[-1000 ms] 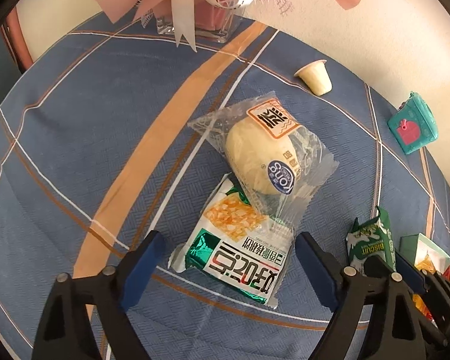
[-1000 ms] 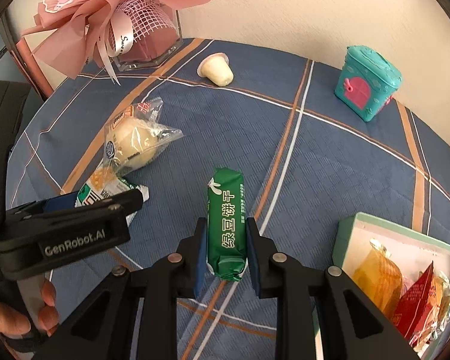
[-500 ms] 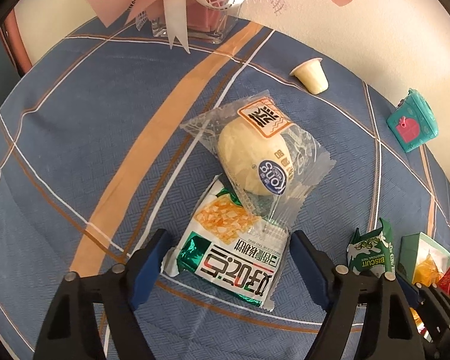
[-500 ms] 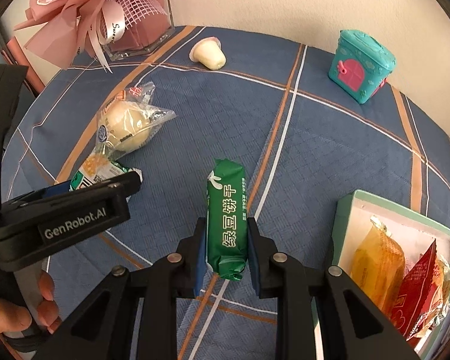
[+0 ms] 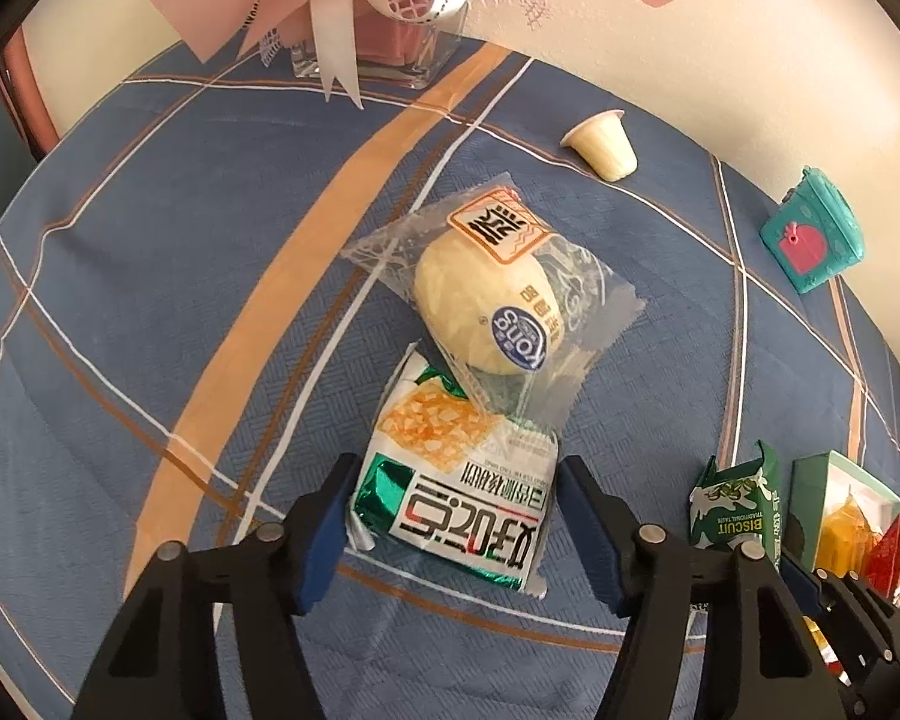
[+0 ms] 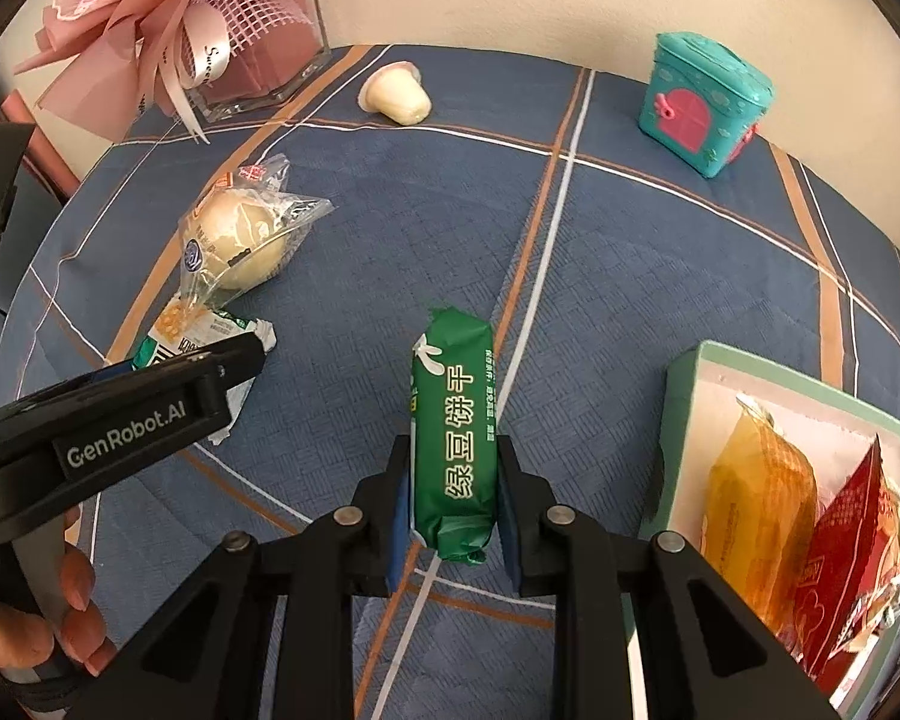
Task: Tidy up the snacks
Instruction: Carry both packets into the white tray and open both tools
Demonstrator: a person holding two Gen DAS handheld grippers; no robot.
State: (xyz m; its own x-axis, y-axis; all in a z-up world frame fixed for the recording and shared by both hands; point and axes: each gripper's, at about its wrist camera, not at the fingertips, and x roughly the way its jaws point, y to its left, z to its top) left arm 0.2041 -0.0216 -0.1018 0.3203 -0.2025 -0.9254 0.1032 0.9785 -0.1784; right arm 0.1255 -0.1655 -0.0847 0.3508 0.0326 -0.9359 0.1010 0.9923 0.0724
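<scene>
A white and green snack packet [image 5: 450, 480] lies flat on the blue checked tablecloth [image 5: 150, 300], with a bun in a clear wrapper [image 5: 486, 294] overlapping its far end. My left gripper [image 5: 457, 474] points down over the packet. Its jaws are closing, with the blue pads at the packet's two sides and the wrapper not squeezed. My right gripper [image 6: 453, 456] is shut on a long green biscuit packet [image 6: 453, 420], just left of the teal-rimmed box [image 6: 684, 420]. The box holds an orange and a red snack bag.
A pale jelly cup [image 6: 396, 96] lies on its side near the wall. A teal toy house [image 6: 702, 102] stands at the back right, and a pink bouquet in a glass vase [image 6: 258, 60] at the back left. A person's hand [image 6: 60, 630] holds the left gripper's handle.
The left gripper's jaws have come in from wide apart to the sides of the white and green packet. The right gripper keeps its grip on the green packet; slightly more of the box shows.
</scene>
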